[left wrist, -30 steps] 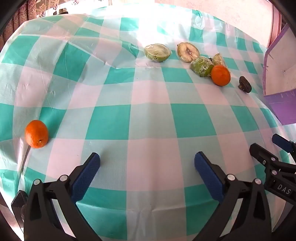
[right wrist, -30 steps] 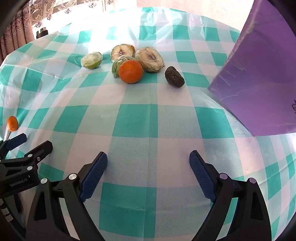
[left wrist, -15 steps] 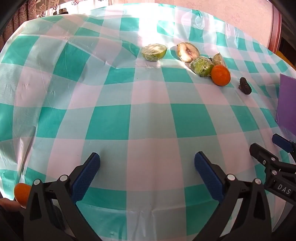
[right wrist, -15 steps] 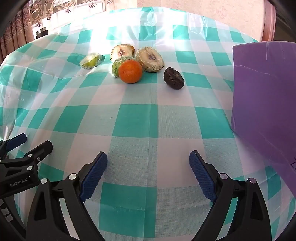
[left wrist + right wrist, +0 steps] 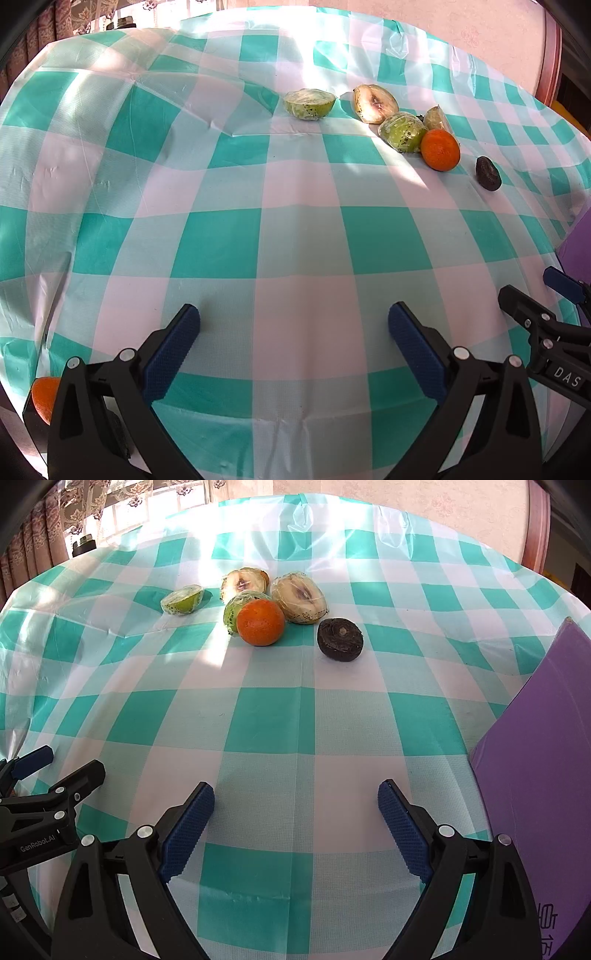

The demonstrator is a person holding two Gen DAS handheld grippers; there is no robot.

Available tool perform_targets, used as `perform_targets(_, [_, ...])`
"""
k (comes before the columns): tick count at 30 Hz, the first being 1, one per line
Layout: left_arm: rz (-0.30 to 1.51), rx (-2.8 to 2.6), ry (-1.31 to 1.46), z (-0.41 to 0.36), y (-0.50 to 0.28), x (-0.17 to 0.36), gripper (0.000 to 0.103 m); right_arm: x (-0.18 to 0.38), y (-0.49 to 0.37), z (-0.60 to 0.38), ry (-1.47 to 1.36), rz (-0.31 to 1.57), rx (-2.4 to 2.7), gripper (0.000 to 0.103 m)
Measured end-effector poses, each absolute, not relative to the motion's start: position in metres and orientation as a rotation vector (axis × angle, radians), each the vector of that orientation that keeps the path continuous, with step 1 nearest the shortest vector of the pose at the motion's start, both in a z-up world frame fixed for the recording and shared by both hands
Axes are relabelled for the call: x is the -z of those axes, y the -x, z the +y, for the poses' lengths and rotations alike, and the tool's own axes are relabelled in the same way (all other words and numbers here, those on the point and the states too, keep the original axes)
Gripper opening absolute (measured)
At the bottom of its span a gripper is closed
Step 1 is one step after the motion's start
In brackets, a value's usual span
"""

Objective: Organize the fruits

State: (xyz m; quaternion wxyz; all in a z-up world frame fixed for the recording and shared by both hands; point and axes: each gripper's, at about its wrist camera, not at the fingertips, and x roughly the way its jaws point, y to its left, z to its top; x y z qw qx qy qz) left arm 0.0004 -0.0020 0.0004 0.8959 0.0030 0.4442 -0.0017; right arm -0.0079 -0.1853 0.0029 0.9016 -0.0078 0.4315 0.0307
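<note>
Fruit lies in a cluster at the far side of the checked tablecloth (image 5: 266,720): an orange (image 5: 260,621), a dark round fruit (image 5: 340,639), a wrapped green half (image 5: 183,600), and wrapped cut halves (image 5: 300,598) behind the orange. The left wrist view shows the same orange (image 5: 440,149), dark fruit (image 5: 487,172) and green half (image 5: 309,103). A second orange (image 5: 43,402) sits at the lower left edge, behind my left gripper's frame. My left gripper (image 5: 293,345) is open and empty. My right gripper (image 5: 295,825) is open and empty. Both hover near the table's front.
A purple board (image 5: 539,775) stands tilted at the right, close to my right gripper; its edge shows in the left wrist view (image 5: 578,247). Curtains (image 5: 48,528) and a small dark object (image 5: 83,546) lie beyond the table's far left edge.
The second orange went from the left of the cloth to the lower left edge beside my left gripper. The purple board swung and shifted on the right. Both grippers stayed open.
</note>
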Motion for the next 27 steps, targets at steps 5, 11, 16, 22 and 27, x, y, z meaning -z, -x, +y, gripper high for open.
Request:
perform_targets(5, [0.92, 0.004, -0.006, -0.0018, -0.0004, -0.0003, 0.102, -0.0033, 0.0086, -0.184, 0.019, 0.892, -0.062, 0.087])
perform_targets(11, [0.921, 0.003, -0.006, -0.0023, -0.0005, -0.0005, 0.102, -0.0032, 0.0082, -0.1846, 0.019, 0.892, -0.063, 0.087])
perform_targets(16, [0.92, 0.003, -0.006, -0.0021, -0.0004, -0.0004, 0.102, -0.0027, 0.0092, -0.1836, 0.018, 0.892, -0.062, 0.087])
perform_targets(22, [0.92, 0.004, -0.006, -0.0023, -0.0004, -0.0004, 0.102, -0.0028, 0.0087, -0.1839, 0.018, 0.892, -0.062, 0.087])
perform_targets(27, [0.92, 0.003, -0.006, -0.0026, -0.0004, -0.0004, 0.102, -0.0027, 0.0086, -0.1841, 0.018, 0.892, -0.062, 0.087])
